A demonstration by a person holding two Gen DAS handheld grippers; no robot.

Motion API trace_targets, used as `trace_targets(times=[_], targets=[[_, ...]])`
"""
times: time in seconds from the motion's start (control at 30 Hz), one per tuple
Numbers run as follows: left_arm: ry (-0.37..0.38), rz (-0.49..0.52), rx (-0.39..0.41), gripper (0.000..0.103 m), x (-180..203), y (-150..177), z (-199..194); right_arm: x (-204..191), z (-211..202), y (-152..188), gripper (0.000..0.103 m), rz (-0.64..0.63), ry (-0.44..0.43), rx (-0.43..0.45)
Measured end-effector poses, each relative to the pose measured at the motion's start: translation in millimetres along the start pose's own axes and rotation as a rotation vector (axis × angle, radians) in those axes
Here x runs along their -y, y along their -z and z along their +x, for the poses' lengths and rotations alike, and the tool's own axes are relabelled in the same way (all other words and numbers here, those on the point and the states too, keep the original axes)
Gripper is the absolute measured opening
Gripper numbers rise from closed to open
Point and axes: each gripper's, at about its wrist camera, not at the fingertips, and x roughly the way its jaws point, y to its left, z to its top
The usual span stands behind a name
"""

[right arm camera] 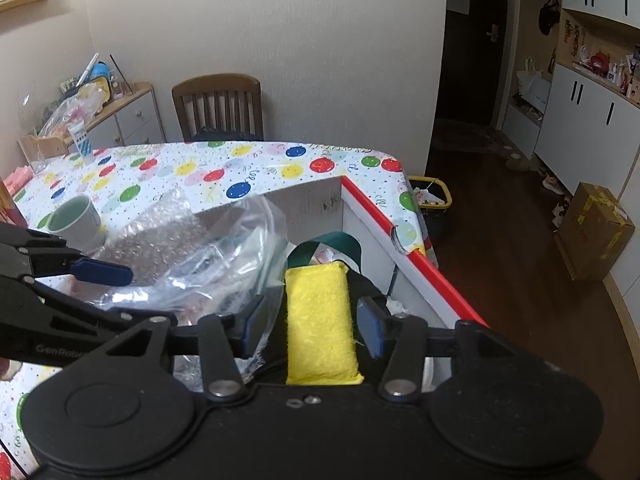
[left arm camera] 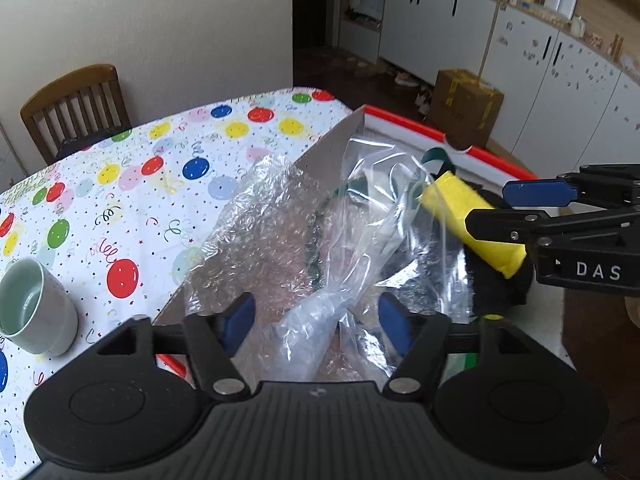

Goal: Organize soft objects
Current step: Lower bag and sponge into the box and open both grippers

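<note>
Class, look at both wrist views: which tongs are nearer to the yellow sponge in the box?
Right. The right tongs straddle the yellow sponge, one pad on each side with small gaps. The left tongs sit further left, around the clear plastic bag, apart from the sponge.

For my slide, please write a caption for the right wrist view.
Open right gripper straddling a yellow sponge inside the box.

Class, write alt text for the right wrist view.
A yellow sponge lies between the right gripper's open blue pads, over a cardboard box holding clear plastic bags. A balloon-print tablecloth lies beyond.
</note>
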Motion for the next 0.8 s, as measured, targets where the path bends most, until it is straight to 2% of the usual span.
trace_targets(times=[0.1,0.23,0.37,0.53,0.63,0.8], targets=[[0.012,0.005,0.016,0.069,-1,3,-9,-1,-7,0,0.051,0.015,0.005,0.007],[0.034,-0.003,0.060,0.069,-5,7,-29,-5,-23,0,0.060,0.043,0.001,0.029],[0.050,-0.003,0.121,0.069,-9,12,-53,-16,-43,2,0.062,0.056,-0.012,0.057],[0.072,0.008,0.193,0.069,-12,21,-86,-35,-72,3,0.064,0.072,-0.022,0.108],[0.080,0.012,0.232,0.072,-16,27,-105,-47,-89,4,0.072,0.083,-0.023,0.147],[0.095,0.014,0.281,0.074,-23,37,-132,-65,-111,8,0.077,0.090,-0.024,0.194]])
